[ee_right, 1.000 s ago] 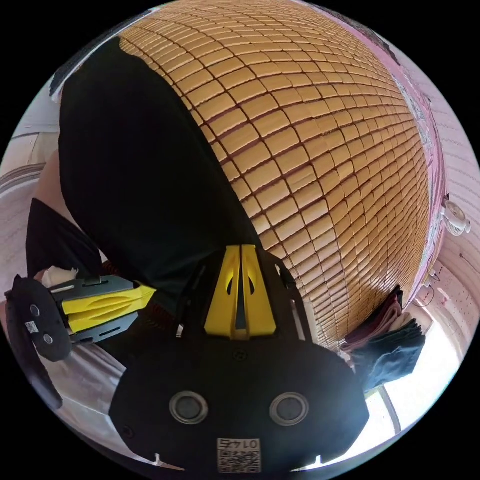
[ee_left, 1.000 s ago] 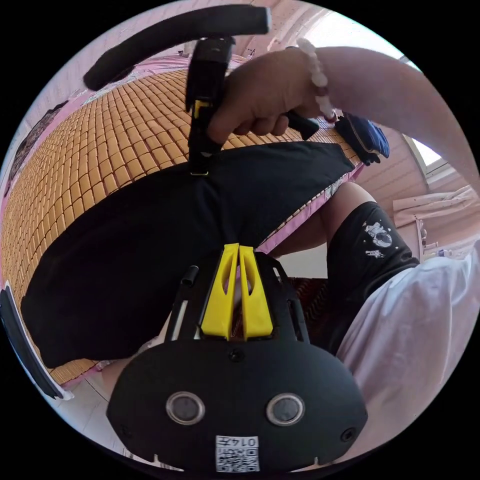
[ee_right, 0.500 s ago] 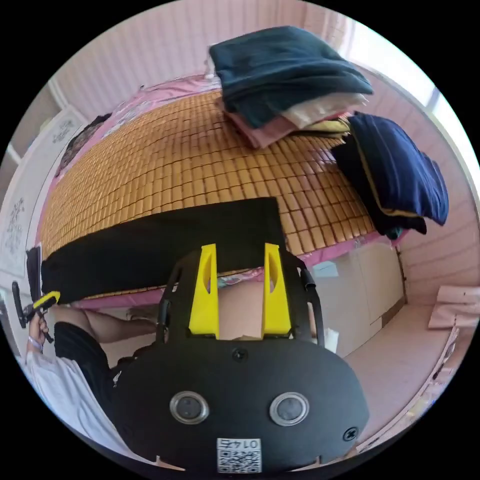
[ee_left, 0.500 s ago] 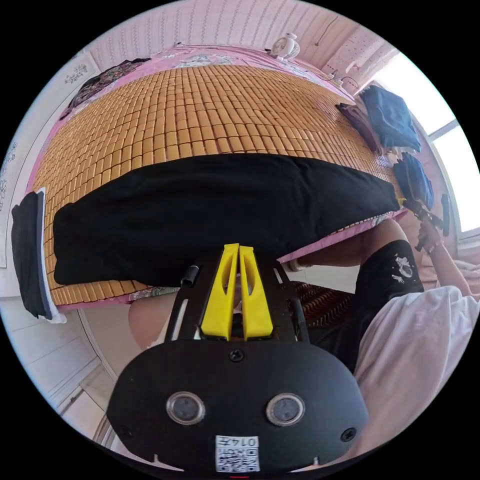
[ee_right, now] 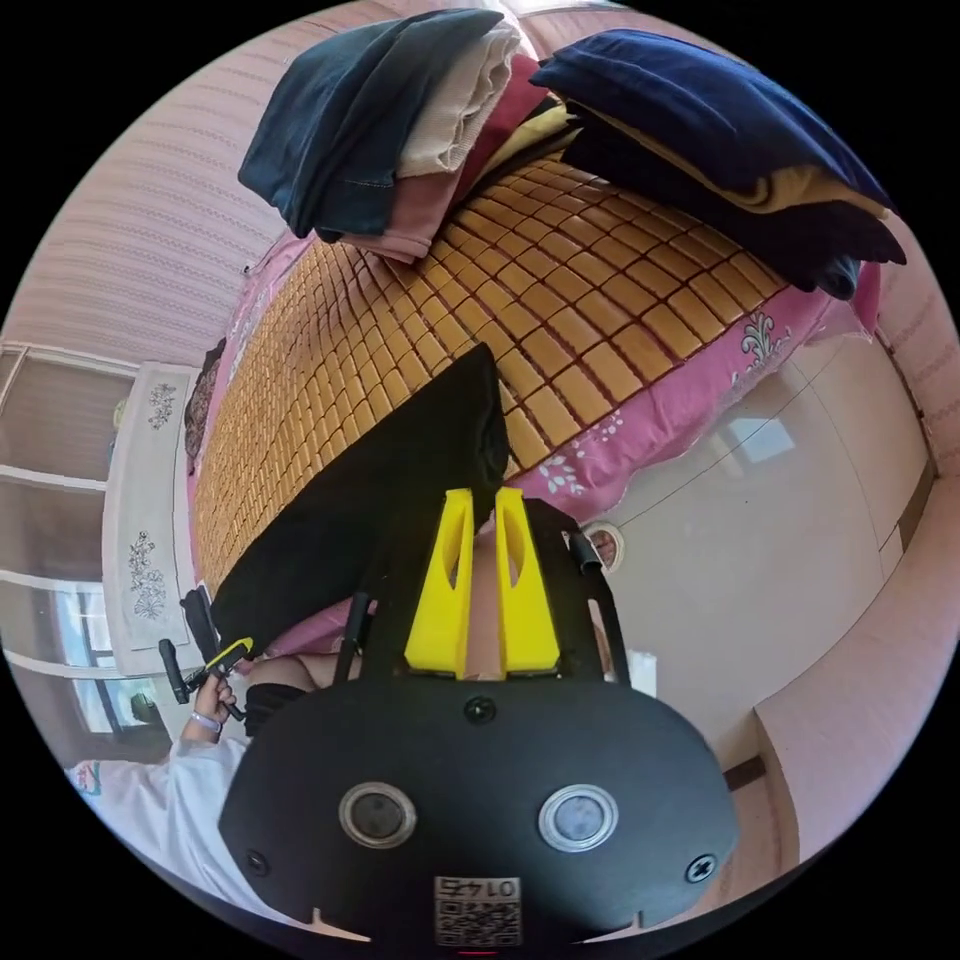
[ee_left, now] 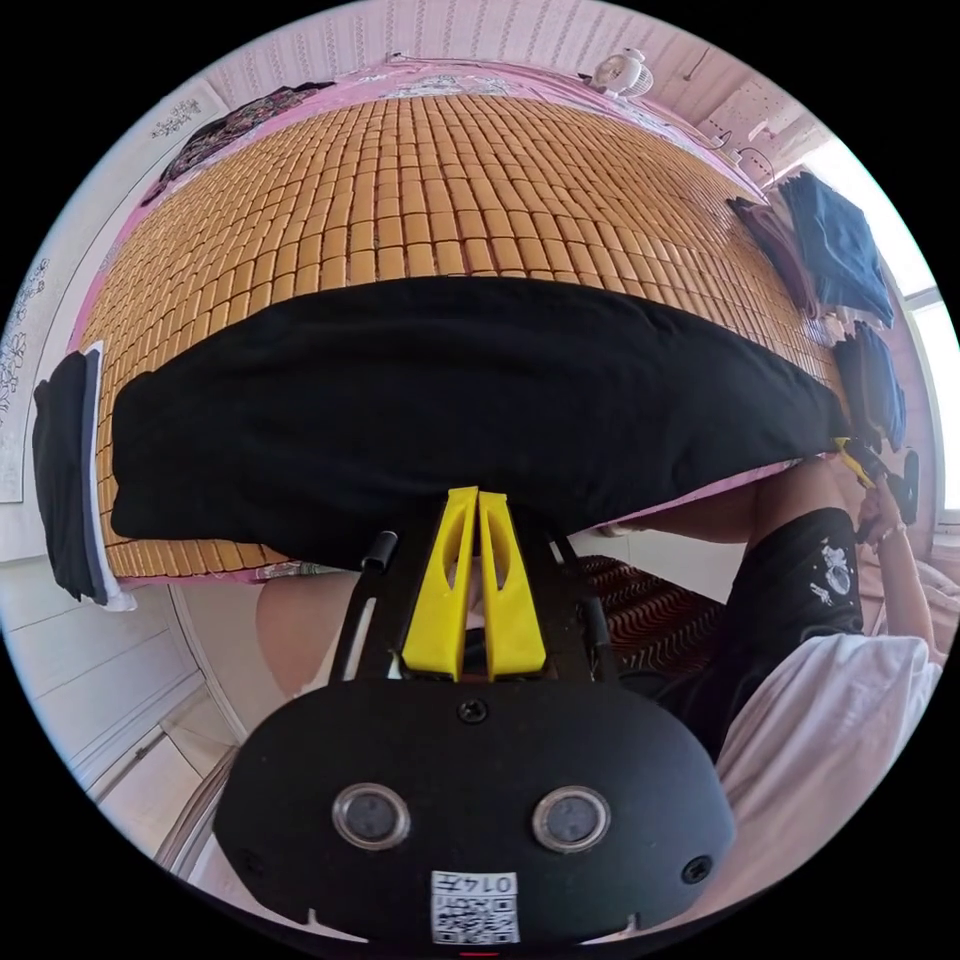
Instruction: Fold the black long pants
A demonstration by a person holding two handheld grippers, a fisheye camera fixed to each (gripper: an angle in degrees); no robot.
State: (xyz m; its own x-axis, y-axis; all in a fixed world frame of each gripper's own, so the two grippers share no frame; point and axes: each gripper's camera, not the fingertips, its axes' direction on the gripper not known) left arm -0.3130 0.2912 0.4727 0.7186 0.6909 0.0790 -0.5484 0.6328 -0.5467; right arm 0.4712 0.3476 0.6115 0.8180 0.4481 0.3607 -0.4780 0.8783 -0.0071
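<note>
A bed covered by a woven bamboo mat (ee_left: 420,200) over a pink floral sheet (ee_right: 700,390) stands in a pink striped-wall (ee_right: 130,250) room with pale floor (ee_right: 800,560), a small white fan (ee_left: 620,72), stacked folded clothes (ee_right: 400,120) and bright window light (ee_left: 935,340).

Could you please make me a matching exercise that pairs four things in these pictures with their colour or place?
Things:
1. long pants
2. mat
3. left gripper
4. stack of folded clothes

Descriptions:
A. made of golden-brown tiles, covering the bed
B. yellow jaws close together, at the near edge of the black cloth
C. black, laid out in a long band along the bed's near edge
D. piled at the far end of the mat, dark blue piece outermost

Pairs: 1-C, 2-A, 3-B, 4-D
</note>
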